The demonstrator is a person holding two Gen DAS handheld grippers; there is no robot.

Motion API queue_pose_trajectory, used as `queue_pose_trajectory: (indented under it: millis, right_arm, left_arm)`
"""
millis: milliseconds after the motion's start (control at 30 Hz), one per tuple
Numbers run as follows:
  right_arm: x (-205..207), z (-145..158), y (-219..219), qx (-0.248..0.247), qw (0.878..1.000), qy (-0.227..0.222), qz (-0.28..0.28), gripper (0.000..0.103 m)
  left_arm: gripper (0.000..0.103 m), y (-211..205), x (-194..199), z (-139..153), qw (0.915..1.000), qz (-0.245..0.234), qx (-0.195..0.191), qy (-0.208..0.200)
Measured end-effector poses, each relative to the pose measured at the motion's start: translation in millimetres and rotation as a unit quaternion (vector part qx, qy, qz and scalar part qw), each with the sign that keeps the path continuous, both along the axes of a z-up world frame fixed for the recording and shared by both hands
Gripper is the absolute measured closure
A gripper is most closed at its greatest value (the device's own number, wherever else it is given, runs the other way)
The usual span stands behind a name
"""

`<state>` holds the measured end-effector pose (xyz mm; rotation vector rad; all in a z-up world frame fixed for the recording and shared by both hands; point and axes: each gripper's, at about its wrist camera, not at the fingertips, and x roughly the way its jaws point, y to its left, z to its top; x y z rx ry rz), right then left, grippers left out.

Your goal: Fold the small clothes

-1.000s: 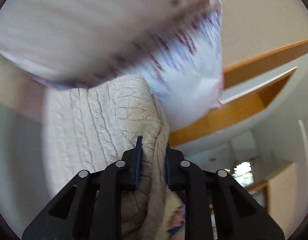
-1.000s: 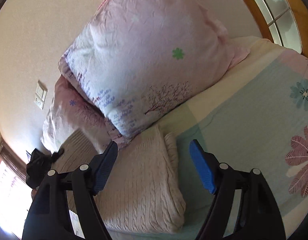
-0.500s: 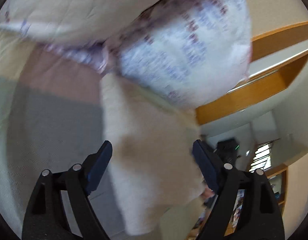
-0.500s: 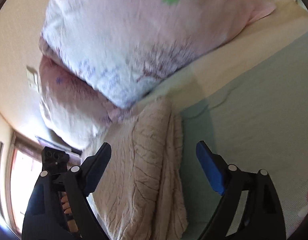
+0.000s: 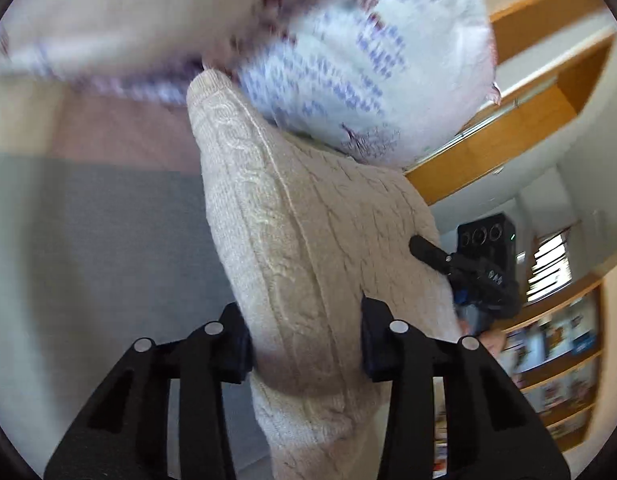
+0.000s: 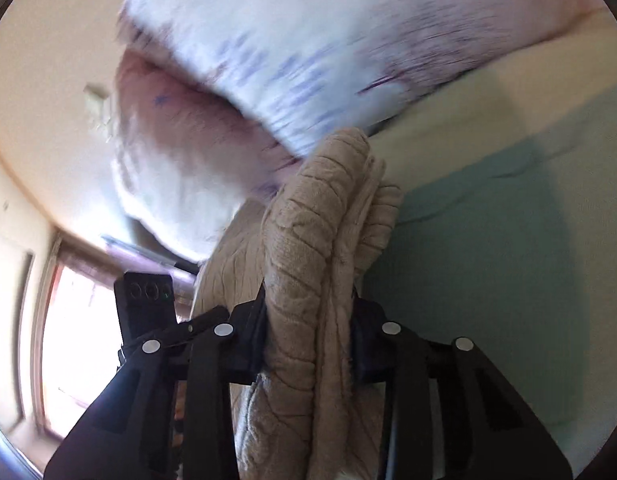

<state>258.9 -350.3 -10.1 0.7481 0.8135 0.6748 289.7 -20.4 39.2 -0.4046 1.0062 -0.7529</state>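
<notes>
Folded cream sweater [image 5: 308, 240] pinched between jaws of left gripper [image 5: 304, 344] and right gripper [image 6: 308, 332], against floral pillow [image 5: 368, 60].

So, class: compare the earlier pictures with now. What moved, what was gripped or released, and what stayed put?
Half a second ago both grippers were open. Now the left gripper and right gripper have each moved in and shut on the folded sweater. The pillows and bedspread stayed put.
</notes>
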Motion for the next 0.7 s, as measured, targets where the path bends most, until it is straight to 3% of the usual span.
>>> queue_pose_trajectory:
  millis: [100, 167, 200, 233, 267, 333, 400, 467, 533, 567, 633, 700]
  right_arm:
    - [19, 6, 51, -0.029, 0.999, -0.018, 0.039, 0.069]
    - [41, -3, 79, -0.052, 0.998, -0.002, 0.039, 0.068]
    - [51, -9, 88, -0.08, 0.996, 0.011, 0.029, 0.06]
    - [55, -12, 91, -0.095, 0.995, 0.015, 0.016, 0.055]
    - [55, -11, 86, -0.088, 0.996, 0.018, 0.008, 0.05]
    - [45, -3, 67, -0.069, 0.997, 0.014, -0.032, 0.046]
    - [33, 11, 48, -0.07, 0.995, -0.021, -0.075, 0.041]
    - [32, 17, 38, -0.052, 0.995, -0.025, -0.086, 0.041]
    - [41, 13, 43, -0.048, 0.997, 0.002, -0.058, 0.048]
    - [51, 7, 56, -0.057, 0.998, 0.014, -0.035, 0.084]
    - [54, 4, 68, -0.108, 0.992, 0.014, -0.062, 0.084]
    - [56, 4, 60, -0.107, 0.989, 0.025, -0.096, 0.09]
  left_arm:
    - [0.061, 37, -7, 16, 0.996, 0.041, 0.064, -0.046]
    - [0.056, 46, 2, 7, 0.9871, 0.077, 0.124, -0.064]
    - [0.051, 50, 9, -3, 0.984, 0.089, 0.144, -0.056]
    - [0.045, 57, 14, -15, 0.9842, 0.097, 0.144, -0.037]
    - [0.042, 63, 15, -23, 0.9863, 0.11, 0.12, -0.024]
    - [0.037, 66, 13, -22, 0.9877, 0.111, 0.105, -0.033]
    - [0.03, 69, 9, -21, 0.9845, 0.113, 0.124, -0.052]
    - [0.026, 66, 11, -22, 0.982, 0.112, 0.138, -0.064]
    - [0.025, 62, 10, -22, 0.9816, 0.114, 0.139, -0.063]
    - [0.025, 56, 11, -21, 0.9806, 0.119, 0.141, -0.065]
    - [0.025, 49, 12, -9, 0.9742, 0.145, 0.152, -0.083]
    - [0.025, 49, -3, 6, 0.9605, 0.172, 0.181, -0.123]
